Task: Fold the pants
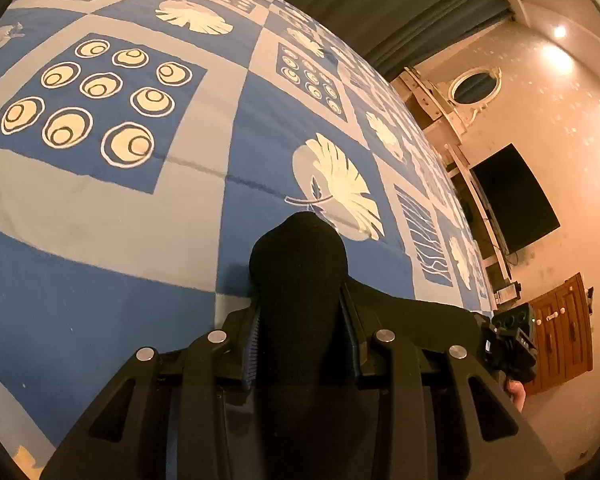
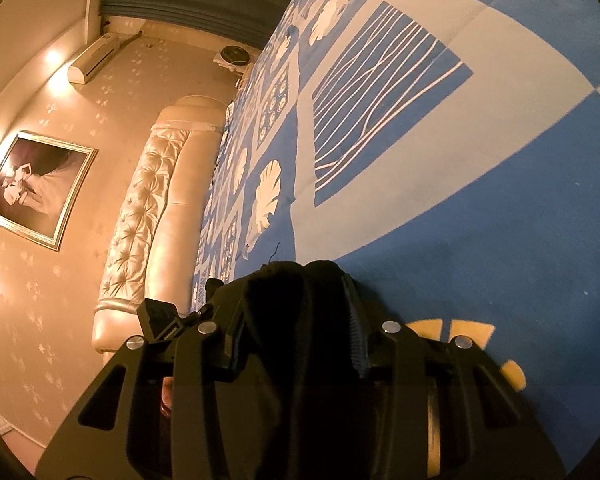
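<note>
Black pants: a bunched fold is clamped between the left gripper fingers, cloth bulging out past the tips. From there the fabric runs right toward the right gripper, seen at the right edge of the left wrist view. The right gripper is likewise pinched narrow on a wad of the same black pants. So the garment hangs between both tools, over the near part of the bed. How much of it touches the cover I cannot tell.

Bedspread: blue and grey patchwork with cream leaf prints and ring motifs, mostly flat. One shallow crease line runs across it ahead of the left gripper. Wide bare cover ahead of both grippers, on the left in the left wrist view and on the right in the right wrist view. A loose dark thread lies on the cover just ahead of the right gripper.

Edges:
- Tufted cream headboard bounds the bed on the left of the right wrist view.
- The bed edge on the right of the left wrist view drops toward a white frame, a dark TV screen and a wooden cabinet.

Further out:
- grey curtain at the far end
- oval mirror
- wall AC unit
- framed picture
- small fan
</note>
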The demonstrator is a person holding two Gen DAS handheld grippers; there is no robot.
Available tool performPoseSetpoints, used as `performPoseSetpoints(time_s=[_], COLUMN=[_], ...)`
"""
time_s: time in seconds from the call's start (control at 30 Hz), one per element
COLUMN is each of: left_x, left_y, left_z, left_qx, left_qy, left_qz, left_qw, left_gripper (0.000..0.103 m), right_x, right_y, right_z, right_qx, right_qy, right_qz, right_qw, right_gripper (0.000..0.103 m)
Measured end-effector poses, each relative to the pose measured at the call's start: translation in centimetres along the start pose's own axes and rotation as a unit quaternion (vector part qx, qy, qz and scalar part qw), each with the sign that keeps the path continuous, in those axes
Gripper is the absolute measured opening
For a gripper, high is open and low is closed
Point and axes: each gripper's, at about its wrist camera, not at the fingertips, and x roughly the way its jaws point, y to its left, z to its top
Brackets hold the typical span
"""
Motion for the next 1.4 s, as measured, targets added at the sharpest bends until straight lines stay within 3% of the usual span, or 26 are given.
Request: performPoseSetpoints(time_s=[1.4], left_x=[-0.2], left_y=[2.3], left_z=[2.8], left_qx=[-0.026], left_qy=[-0.008], left_qz=[-0.001], left_qw=[0.9996], left_gripper=[0.034], right_x=[4.2], right_y=[1.3], right_z=[2.0], right_qx=[0.004], right_qy=[0.004], right_qz=[0.0], right_qw=[1.0], right_gripper=[0.039])
